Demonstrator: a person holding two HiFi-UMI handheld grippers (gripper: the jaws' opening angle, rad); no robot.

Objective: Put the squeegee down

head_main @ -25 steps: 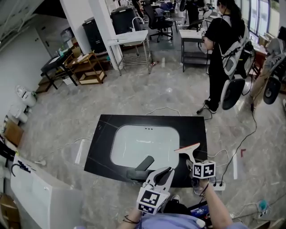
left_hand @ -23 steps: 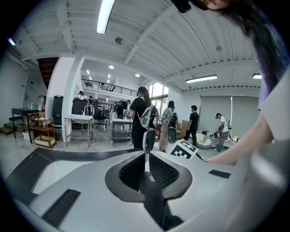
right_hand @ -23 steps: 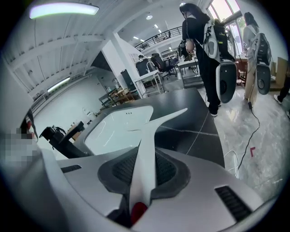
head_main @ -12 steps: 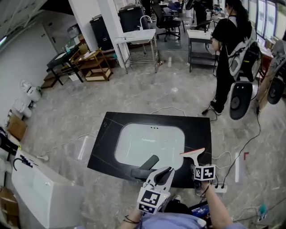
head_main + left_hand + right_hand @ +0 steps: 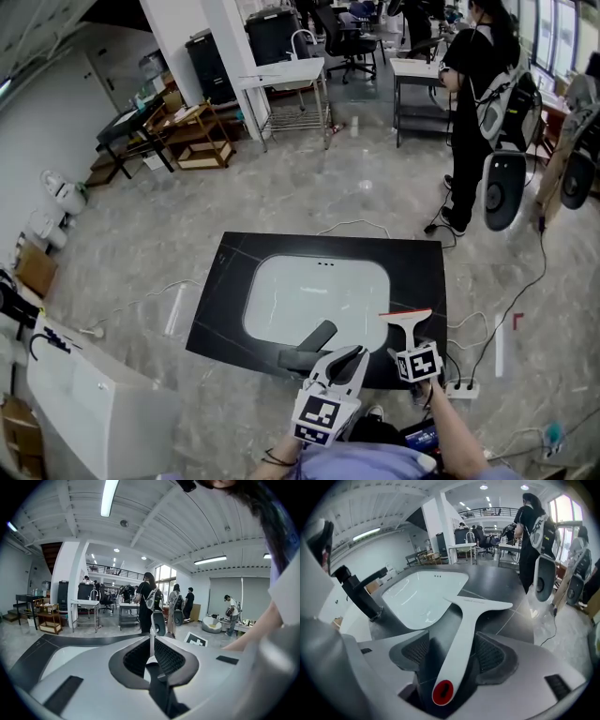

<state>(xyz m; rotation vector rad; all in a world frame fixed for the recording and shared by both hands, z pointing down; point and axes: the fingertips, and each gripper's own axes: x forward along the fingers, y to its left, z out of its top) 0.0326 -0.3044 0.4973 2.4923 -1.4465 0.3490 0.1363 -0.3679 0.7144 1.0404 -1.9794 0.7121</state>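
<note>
Right gripper (image 5: 452, 651) fingers (image 5: 490, 657) have just spread; squeegee (image 5: 464, 620) lies loose between them on the black worktop (image 5: 424, 267). Put-down looks done, only backing off remains. Left gripper (image 5: 151, 641) fingers pressed together, empty.

I note a black stone slab desk (image 5: 223, 300) directly before me, with a white rectangular basin (image 5: 314, 300) set in its middle. A dark lever faucet (image 5: 307, 345) stands at the basin's near edge. The white plastic squeegee (image 5: 411, 326) lies on the desk just right of the basin, blade away from me. A white power strip (image 5: 459, 388) lies on the grey marble floor (image 5: 281, 197) beside the desk's near right corner.
</note>
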